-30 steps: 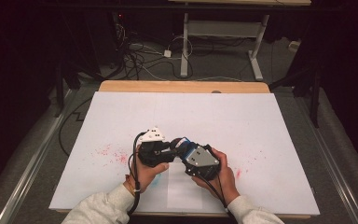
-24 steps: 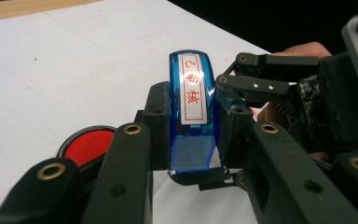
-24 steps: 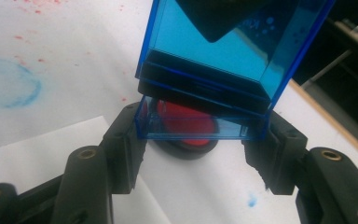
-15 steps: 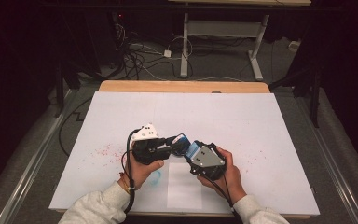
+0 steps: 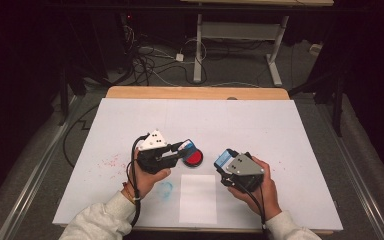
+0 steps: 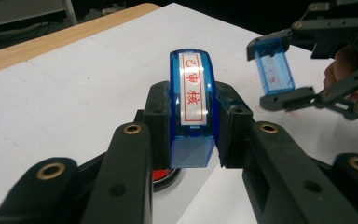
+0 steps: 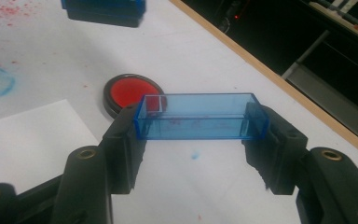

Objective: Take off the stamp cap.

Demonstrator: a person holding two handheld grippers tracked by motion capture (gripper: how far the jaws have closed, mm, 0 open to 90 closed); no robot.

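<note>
Between the two tongs the tabletop (image 5: 280,130) lies open; only the ink pad (image 5: 194,157) sits beneath the left tongs (image 5: 186,148).

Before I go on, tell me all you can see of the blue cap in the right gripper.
The blue cap is a clear blue plastic trough, long and rectangular, its open side up, with faint red ink smears inside. The right gripper clamps it by its two short ends, level, lifted off the white table, nearer than the red ink pad.

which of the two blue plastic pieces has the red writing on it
The blue stamp clamped in the left gripper carries a white label with red characters. The blue cap held by the right gripper is a clear, unlabelled hollow box.
</note>
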